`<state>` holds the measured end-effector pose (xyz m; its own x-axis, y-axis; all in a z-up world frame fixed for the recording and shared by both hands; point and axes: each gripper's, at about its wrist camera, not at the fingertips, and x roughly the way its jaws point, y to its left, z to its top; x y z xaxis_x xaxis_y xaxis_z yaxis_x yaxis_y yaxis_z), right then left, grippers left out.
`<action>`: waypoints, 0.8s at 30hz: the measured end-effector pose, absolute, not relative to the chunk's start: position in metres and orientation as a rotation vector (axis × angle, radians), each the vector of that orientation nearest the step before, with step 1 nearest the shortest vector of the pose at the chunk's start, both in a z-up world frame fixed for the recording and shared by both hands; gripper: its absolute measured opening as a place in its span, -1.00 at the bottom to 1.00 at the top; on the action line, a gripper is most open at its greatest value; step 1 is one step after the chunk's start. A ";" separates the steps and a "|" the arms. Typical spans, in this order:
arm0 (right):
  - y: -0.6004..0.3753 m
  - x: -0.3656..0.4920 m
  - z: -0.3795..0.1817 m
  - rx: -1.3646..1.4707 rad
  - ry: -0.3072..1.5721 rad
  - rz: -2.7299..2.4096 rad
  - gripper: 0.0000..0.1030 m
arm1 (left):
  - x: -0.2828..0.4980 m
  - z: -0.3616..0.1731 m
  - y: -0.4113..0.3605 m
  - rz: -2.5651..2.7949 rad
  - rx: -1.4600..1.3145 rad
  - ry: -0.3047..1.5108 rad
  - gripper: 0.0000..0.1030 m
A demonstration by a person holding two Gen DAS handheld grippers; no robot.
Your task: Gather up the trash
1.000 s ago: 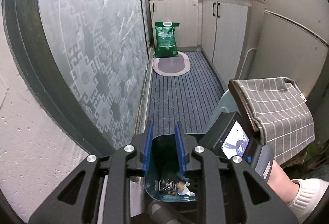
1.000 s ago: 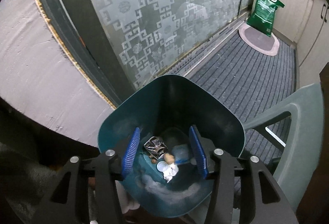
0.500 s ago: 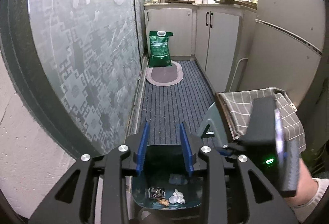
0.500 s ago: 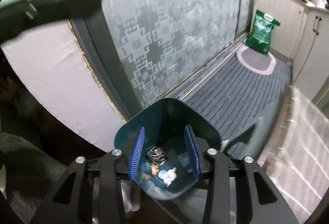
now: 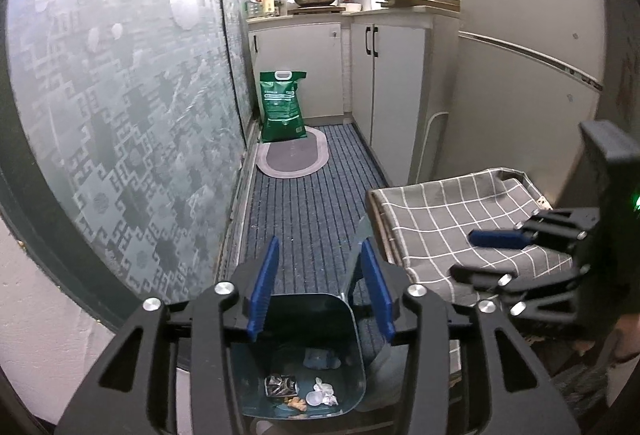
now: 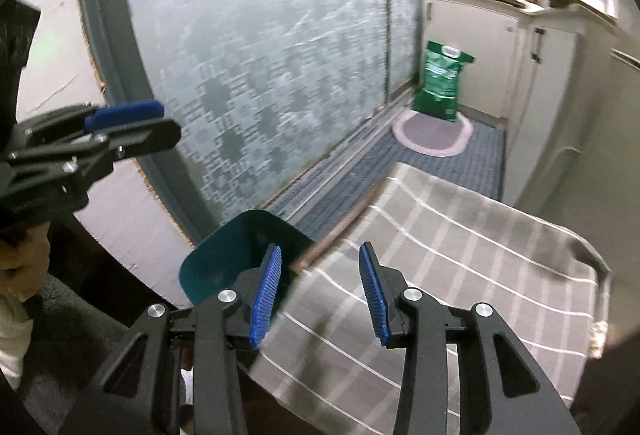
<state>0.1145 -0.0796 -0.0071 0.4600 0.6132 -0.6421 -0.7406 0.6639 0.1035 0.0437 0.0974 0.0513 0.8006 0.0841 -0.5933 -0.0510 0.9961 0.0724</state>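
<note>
left wrist view: taken along the left claw, angled down over the teal bin, close | right wrist view: taken along the right claw, above the checked cloth | shared: bin, cloth, frosted glass door, green bag

- You have a dark teal plastic trash bin standing low on the floor, mouth open and unlidded; its walls are smooth and its corners rounded; it sits close beside the frosted patterned glass door and next to the grey checked cloth.
- Inside, on the bin's bottom, you can see the collected trash lying loose: a crumpled dark foil wrapper; just beside it pale crumpled scraps; a small tan crumb near them; a faint bluish patch further back, too unclear to identify.
- From your right wrist view the bin shows only its upper rim and inner wall; contents are hidden there.
</note>
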 end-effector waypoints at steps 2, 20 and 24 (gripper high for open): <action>-0.095 0.114 -0.002 -0.188 0.692 0.818 -0.21 | 0.045 0.050 0.089 0.069 0.066 0.639 -0.02; -0.207 0.069 0.009 -0.120 0.639 0.677 0.48 | 0.001 0.029 0.040 0.049 0.084 0.624 0.80; -0.222 0.060 0.005 -0.123 0.633 0.627 0.64 | -0.013 0.028 0.034 0.053 0.074 0.617 0.88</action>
<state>0.0597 -0.2220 0.0054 0.6291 0.5093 -0.5872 -0.5821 0.8094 0.0784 -0.0133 0.0338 0.0279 0.8144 0.0716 -0.5758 -0.0271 0.9960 0.0854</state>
